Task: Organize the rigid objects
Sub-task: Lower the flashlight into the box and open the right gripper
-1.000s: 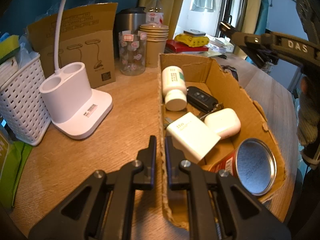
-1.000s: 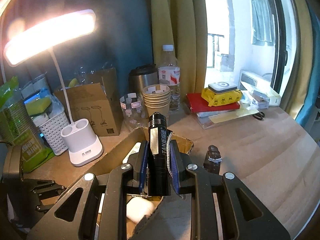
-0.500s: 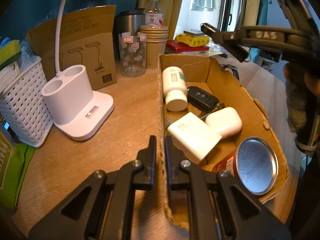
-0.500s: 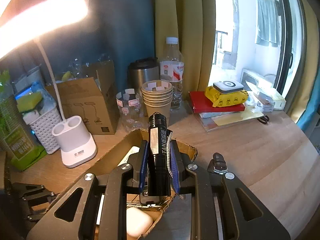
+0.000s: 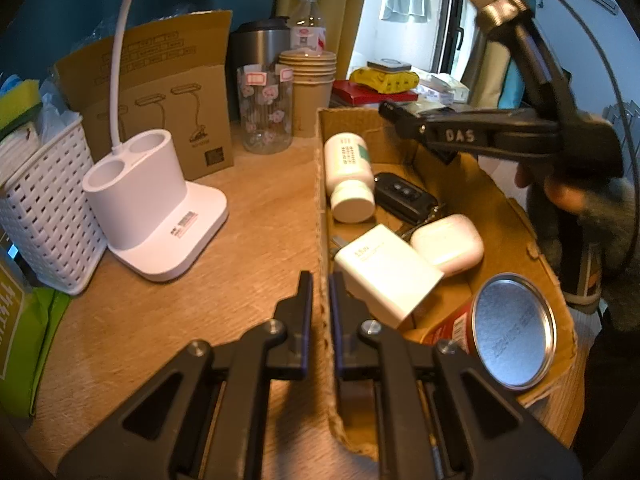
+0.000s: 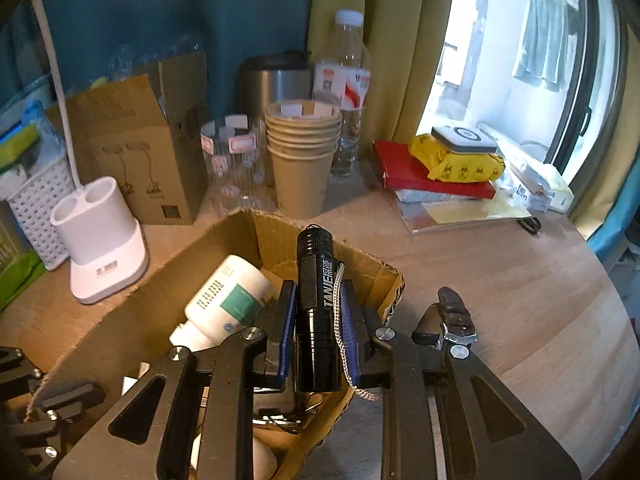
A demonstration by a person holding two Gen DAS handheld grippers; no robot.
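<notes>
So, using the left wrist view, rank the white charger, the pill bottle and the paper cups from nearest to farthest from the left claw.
1. White charger: in the cardboard box, just right of the left claw.
2. Pill bottle: further back, lying in the box.
3. Paper cups: stacked behind the box.

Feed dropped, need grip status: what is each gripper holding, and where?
Right gripper: black flashlight, clamped mid-body. Left gripper: pinching the cardboard box side wall.

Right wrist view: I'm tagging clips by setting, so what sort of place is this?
Probably a home desk or table by a window. A white desk lamp base stands on the wooden tabletop, mustard-yellow curtains frame the window, and a stack of tan paper cups sits behind the open cardboard box.
</notes>
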